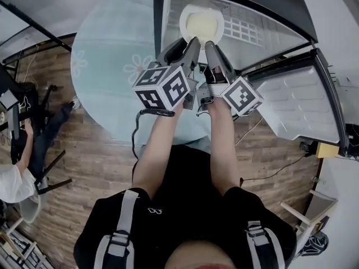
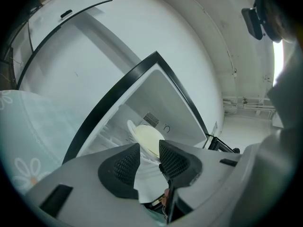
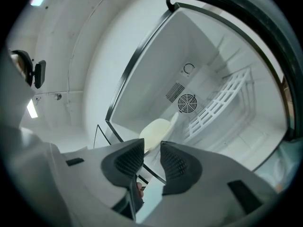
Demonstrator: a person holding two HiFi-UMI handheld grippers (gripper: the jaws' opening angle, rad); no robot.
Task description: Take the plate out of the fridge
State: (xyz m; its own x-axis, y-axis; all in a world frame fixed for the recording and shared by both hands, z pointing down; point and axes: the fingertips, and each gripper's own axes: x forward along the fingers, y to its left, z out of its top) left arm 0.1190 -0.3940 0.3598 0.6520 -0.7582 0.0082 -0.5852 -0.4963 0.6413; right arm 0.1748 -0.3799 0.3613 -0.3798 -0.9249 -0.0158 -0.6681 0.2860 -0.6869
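Observation:
A pale, cream-coloured plate (image 1: 202,24) rests inside the open white fridge (image 1: 269,21), on its near shelf. Both grippers reach in side by side at the plate's near rim. The left gripper (image 1: 188,42) stands open, and in the left gripper view the plate (image 2: 147,138) lies just beyond the gap between its jaws (image 2: 150,156). To the right, the right gripper (image 1: 212,46) is also open, with the plate (image 3: 156,131) just ahead of its fingertips (image 3: 152,154). I see neither pair of pads pressing on the rim.
The fridge door (image 1: 303,111) hangs open at the right. A white wire rack (image 3: 222,103) and a round fan (image 3: 187,103) sit deeper inside. A round table with a light blue flowered cloth (image 1: 112,66) stands at the left. A person (image 1: 17,178) sits at the far left.

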